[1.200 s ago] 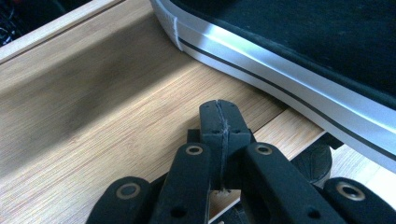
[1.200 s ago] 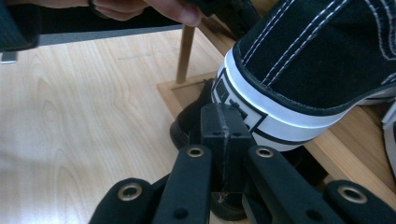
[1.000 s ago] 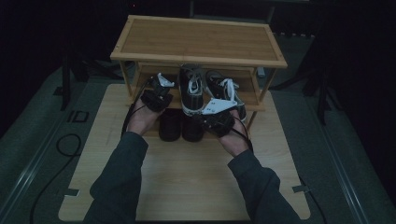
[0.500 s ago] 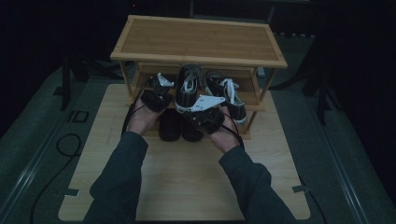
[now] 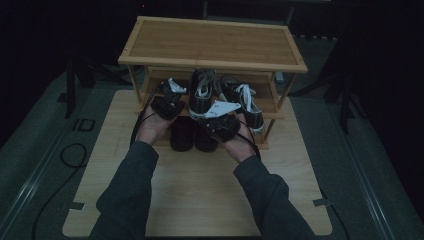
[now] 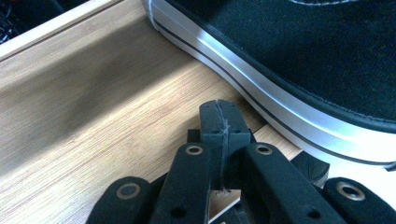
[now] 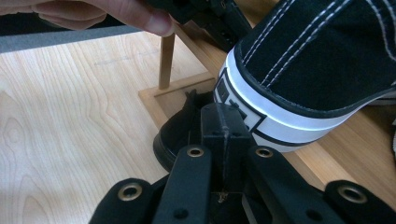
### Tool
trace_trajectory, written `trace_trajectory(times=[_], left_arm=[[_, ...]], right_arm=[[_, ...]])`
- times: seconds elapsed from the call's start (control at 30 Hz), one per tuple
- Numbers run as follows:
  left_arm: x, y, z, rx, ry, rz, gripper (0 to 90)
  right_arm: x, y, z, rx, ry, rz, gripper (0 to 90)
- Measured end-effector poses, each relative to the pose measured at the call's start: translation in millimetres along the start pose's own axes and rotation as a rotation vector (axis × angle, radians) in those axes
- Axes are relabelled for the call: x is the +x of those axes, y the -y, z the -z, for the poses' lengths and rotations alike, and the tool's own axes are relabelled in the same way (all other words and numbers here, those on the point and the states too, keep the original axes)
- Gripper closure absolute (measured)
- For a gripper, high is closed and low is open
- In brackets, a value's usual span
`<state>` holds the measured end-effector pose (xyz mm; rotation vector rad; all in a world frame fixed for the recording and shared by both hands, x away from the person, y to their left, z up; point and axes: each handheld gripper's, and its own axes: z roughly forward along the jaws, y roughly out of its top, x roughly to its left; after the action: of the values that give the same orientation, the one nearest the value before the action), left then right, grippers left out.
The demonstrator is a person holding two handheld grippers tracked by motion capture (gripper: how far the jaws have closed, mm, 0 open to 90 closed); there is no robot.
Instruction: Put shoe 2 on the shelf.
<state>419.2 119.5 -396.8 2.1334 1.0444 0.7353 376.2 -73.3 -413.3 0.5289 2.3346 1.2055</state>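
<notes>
Dark surroundings ring a pale wooden board (image 5: pixel 200 195) that fills the lower centre of the high view, with the person's two grey sleeves coming up from the bottom edge across it. Just above the sleeves, at mid-frame, the left gripper (image 5: pixel 166 106) sits left of centre and the right gripper (image 5: pixel 221 125) right of centre, both at the front of a bamboo shoe rack (image 5: pixel 215 45). In the left gripper view, the left gripper's jaws are pressed fully together with nothing between them, resting over the rack's middle shelf (image 6: pixel 107 116) just beside the white sole edge of a black sneaker (image 6: pixel 327 60) at the upper right. In the right gripper view, the right gripper's jaws are likewise closed and empty, their tip right at the sneaker's white-banded heel, which overhangs the shelf's front edge; a dark shoe (image 7: pixel 180 133) lies below on the bottom level. Farther up the high view, a second laced sneaker (image 5: pixel 245 100) lies to the right on the same shelf, under the bare top shelf.
</notes>
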Motion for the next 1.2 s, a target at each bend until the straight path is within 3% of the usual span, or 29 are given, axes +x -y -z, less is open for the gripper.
trace_trajectory(times=[0.67,0.97,1.2], left_arm=[[0.4,0.4,-0.1,-0.004,0.004,0.004,90.0],[0.6,0.8,0.2,-0.006,0.007,0.005,90.0],[0.8,0.5,0.0,-0.006,0.007,0.006,90.0]], right_arm=[[-4.5,-0.8,-4.8,0.021,0.078,-0.030,90.0],[-4.2,-2.5,-7.4,0.022,0.076,-0.046,89.9],[-3.5,3.5,-1.1,0.041,0.045,-0.048,86.1]])
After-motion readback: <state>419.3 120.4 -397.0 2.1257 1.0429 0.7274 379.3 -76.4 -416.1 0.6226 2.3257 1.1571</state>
